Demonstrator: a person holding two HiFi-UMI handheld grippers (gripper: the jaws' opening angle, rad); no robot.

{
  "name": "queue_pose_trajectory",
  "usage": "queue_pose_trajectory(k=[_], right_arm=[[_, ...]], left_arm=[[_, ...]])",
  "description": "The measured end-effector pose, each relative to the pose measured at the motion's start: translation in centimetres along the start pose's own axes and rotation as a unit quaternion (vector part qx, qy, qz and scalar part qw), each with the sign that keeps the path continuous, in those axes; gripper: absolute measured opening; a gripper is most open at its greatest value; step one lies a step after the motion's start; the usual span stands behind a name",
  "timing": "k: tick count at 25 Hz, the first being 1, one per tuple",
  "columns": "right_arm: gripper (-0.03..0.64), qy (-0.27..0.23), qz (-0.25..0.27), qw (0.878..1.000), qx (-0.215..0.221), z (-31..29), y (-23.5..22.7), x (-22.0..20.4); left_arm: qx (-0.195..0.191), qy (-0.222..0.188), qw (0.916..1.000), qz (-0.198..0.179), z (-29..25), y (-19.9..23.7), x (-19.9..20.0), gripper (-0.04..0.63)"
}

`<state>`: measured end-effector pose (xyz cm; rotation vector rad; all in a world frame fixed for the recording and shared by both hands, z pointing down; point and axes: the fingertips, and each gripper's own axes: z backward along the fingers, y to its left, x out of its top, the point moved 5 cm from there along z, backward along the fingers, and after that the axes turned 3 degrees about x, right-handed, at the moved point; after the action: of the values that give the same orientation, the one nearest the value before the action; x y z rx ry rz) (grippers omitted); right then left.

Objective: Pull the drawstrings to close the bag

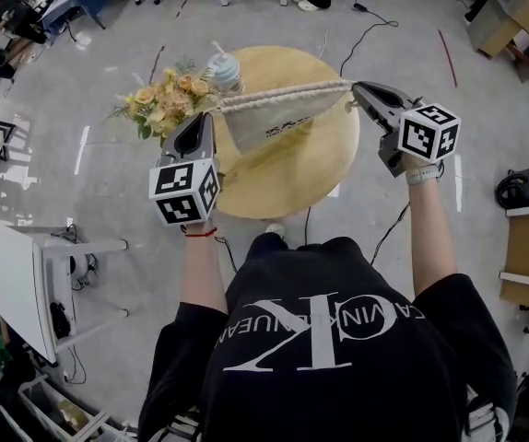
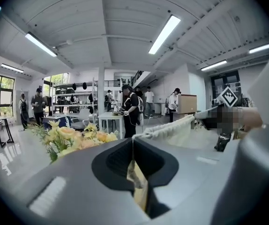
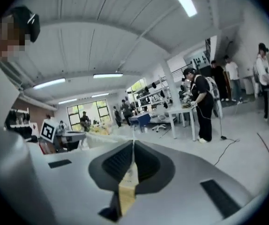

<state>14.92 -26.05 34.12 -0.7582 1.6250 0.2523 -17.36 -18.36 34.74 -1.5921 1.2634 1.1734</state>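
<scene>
Above the far half of the round counter (image 1: 278, 196), the cloth bag (image 1: 283, 122) is stretched between the left tool (image 1: 212, 118) and the right tool (image 1: 357, 90), each clamped shut on a drawstring (image 2: 131, 171). A level, even outward pull should cinch its mouth fully.

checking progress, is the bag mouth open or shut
Looks shut: the bag has its top in one taut gathered line between left gripper and right gripper.
</scene>
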Motion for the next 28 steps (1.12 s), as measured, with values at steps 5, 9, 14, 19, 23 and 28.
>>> queue_pose_trajectory(k=[5, 9, 14, 19, 23, 28], right_arm=[[0.02, 0.025, 0.048, 0.997, -0.062, -0.1, -0.5, -0.4], [0.018, 0.093, 0.168, 0.973, -0.132, -0.4, -0.2, -1.0], [0.019, 0.125, 0.221, 0.952, -0.174, -0.3, -0.7, -1.0], [0.018, 0.133, 0.266, 0.929, -0.219, 0.2, -1.4, -0.9], [0.018, 0.137, 0.287, 0.913, -0.253, 0.4, -2.2, -0.5], [0.018, 0.149, 0.309, 0.897, -0.279, 1.1, -3.1, 0.3]], left_arm=[[0.003, -0.008, 0.9999, -0.008, 0.5, 0.3, 0.4, 0.018], [-0.002, -0.008, 1.0, 0.0, 0.6, 0.0, 0.2, 0.018], [0.017, -0.009, 0.9998, -0.004, 0.9, 0.1, 0.0, 0.018], [0.029, -0.011, 0.9992, -0.026, 1.0, -0.1, 0.1, 0.017], [0.041, -0.021, 0.9976, -0.051, 1.1, -0.1, 0.6, 0.017], [0.038, -0.026, 0.9969, -0.064, 1.4, 0.0, 1.3, 0.017]])
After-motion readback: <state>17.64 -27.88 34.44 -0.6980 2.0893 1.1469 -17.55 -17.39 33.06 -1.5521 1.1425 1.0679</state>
